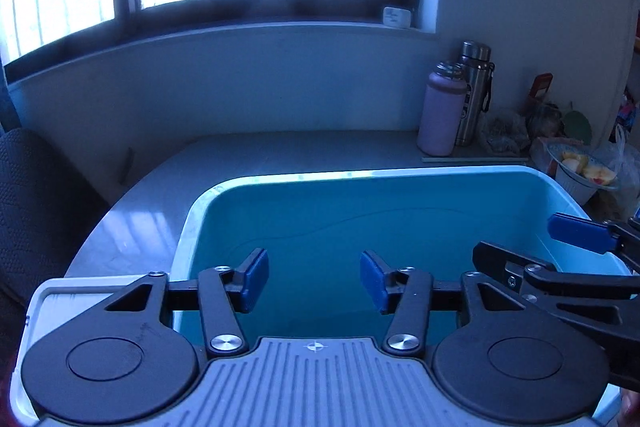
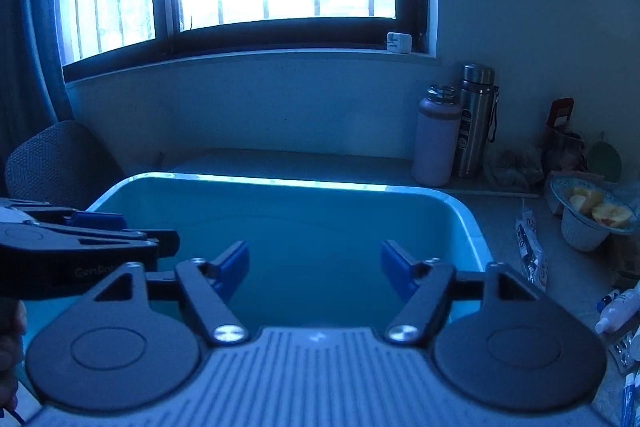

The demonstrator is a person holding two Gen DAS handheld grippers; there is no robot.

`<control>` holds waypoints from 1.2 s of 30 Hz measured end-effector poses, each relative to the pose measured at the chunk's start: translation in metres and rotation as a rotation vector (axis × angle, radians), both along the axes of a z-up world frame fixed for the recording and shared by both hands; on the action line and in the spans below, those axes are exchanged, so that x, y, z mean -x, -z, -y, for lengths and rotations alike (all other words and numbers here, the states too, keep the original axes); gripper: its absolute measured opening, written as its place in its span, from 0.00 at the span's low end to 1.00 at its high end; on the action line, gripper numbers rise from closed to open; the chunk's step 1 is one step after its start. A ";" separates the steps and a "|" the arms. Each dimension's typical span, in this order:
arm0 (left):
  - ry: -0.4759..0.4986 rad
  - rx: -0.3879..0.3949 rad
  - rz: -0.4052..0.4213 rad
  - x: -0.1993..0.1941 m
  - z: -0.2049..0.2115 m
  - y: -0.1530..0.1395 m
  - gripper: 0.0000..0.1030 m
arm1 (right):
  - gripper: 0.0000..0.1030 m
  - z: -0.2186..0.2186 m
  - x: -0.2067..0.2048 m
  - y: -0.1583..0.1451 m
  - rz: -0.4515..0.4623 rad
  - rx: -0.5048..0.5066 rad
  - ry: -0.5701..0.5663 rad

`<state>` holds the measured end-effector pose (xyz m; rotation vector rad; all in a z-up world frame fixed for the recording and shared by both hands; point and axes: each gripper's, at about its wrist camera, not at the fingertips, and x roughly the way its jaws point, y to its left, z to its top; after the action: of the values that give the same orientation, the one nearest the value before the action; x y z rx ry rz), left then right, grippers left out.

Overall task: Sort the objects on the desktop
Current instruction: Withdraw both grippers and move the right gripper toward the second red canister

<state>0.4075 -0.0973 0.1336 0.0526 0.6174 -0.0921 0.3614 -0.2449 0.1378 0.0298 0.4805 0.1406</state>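
A light blue plastic bin [image 1: 280, 183] stands on the grey table; it also shows in the right wrist view [image 2: 472, 219]. What lies on its floor is hidden. My left gripper [image 1: 314, 281] is open and empty above the bin's near side. My right gripper [image 2: 314, 267] is open and empty above the bin too, just right of the left one. The right gripper's fingers [image 1: 576, 233] show at the right edge of the left wrist view. Small tubes and packets [image 2: 616, 311] lie on the table right of the bin.
A pink bottle [image 1: 440, 111] and a steel flask [image 1: 476, 87] stand at the back wall. A bowl of cut fruit [image 2: 592, 215] sits at the right among bags and clutter. A dark chair [image 2: 60, 159] stands at the left. A white lid or tray [image 1: 68, 291] lies left of the bin.
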 end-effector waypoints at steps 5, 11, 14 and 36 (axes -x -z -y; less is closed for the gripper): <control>-0.010 0.006 0.011 0.003 -0.003 -0.002 0.60 | 0.74 0.000 0.002 -0.001 0.007 0.002 -0.004; -0.028 0.001 0.034 0.014 -0.006 -0.007 0.60 | 0.74 -0.001 0.009 -0.008 0.039 0.006 -0.001; -0.027 -0.004 0.054 0.026 -0.007 -0.013 0.60 | 0.74 -0.003 0.018 -0.016 0.060 0.008 0.002; -0.051 0.036 0.141 0.246 -0.088 -0.025 0.75 | 0.86 -0.051 0.225 -0.032 0.216 0.041 0.086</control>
<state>0.1620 -0.0090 0.1583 0.0086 0.4761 -0.0495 0.1367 -0.1938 0.1695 -0.0050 0.2653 0.0486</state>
